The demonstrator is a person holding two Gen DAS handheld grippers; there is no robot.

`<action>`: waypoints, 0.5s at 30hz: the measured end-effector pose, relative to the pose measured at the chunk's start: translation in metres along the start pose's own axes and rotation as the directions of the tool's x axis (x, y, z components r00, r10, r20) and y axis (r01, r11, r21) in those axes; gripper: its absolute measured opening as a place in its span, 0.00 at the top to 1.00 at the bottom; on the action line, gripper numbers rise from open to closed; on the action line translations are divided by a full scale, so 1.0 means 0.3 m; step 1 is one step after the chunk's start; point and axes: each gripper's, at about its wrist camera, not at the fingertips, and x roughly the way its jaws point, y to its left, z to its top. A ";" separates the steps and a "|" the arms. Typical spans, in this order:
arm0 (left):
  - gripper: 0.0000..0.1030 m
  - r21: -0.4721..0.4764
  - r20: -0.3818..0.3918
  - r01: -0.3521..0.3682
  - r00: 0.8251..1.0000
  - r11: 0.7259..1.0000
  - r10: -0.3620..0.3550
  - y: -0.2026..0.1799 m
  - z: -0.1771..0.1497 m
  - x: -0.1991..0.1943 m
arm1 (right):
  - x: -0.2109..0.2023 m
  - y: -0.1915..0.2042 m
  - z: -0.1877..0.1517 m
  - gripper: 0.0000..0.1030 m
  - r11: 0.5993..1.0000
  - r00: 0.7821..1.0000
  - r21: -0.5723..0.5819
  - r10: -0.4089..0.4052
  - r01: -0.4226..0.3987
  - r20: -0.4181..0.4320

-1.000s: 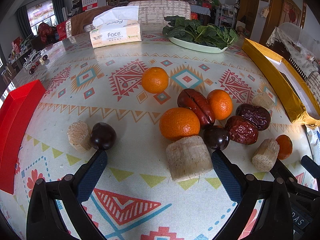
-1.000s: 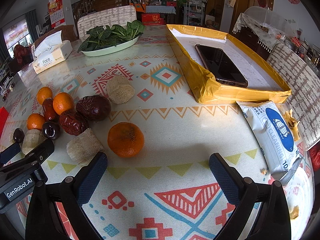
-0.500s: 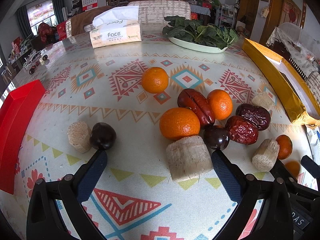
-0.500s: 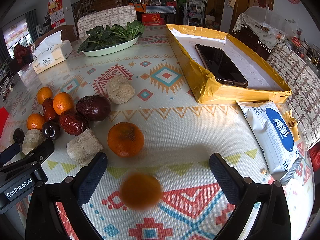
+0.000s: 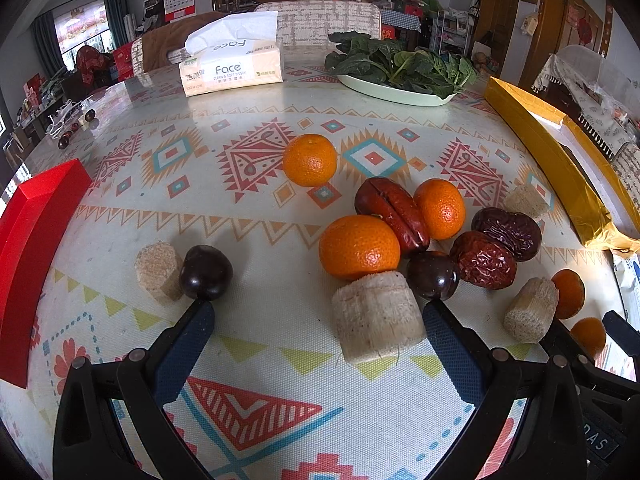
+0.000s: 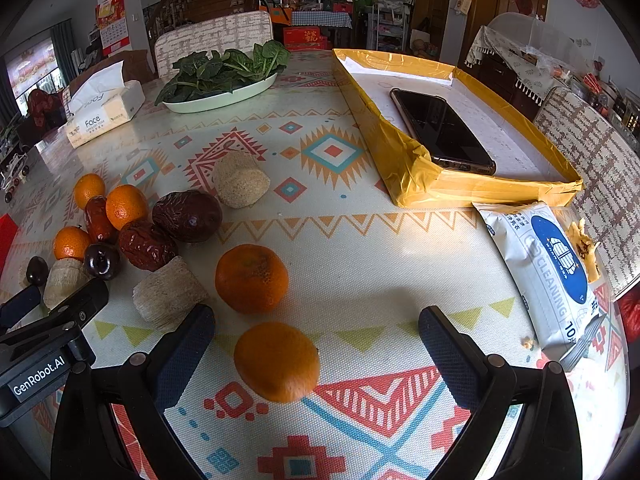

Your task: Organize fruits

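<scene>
Fruit lies loose on the patterned tablecloth. In the left wrist view, my open left gripper (image 5: 318,318) has a pale cane chunk (image 5: 376,316) between its fingers, with an orange (image 5: 359,246), a dark plum (image 5: 433,275) and red dates (image 5: 486,260) just beyond. Another plum (image 5: 205,272) sits by the left fingertip. In the right wrist view, my open right gripper (image 6: 316,320) frames a loose orange (image 6: 277,361) on the cloth, untouched; a second orange (image 6: 251,278) lies just beyond.
A red tray (image 5: 28,240) lies at the left edge. A yellow tray (image 6: 416,168) holding a phone (image 6: 440,130) is at the right. A wipes packet (image 6: 548,276), a tissue box (image 5: 232,70) and a plate of greens (image 5: 400,68) are further off.
A new orange has dropped in and come to rest between my right gripper's fingers; half a second ago it was a moving blur. Both grippers have stayed still.
</scene>
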 end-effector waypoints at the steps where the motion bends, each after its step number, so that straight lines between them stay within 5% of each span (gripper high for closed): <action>1: 0.00 0.000 0.000 0.000 1.000 1.000 0.000 0.000 0.000 0.000 | 0.000 0.000 0.000 0.00 1.000 1.000 0.000 0.000 0.000 0.000; 15: 0.00 0.040 -0.025 0.030 0.999 0.999 -0.029 0.011 -0.017 -0.021 | -0.005 0.007 -0.001 0.00 1.000 0.997 -0.006 0.017 -0.018 -0.074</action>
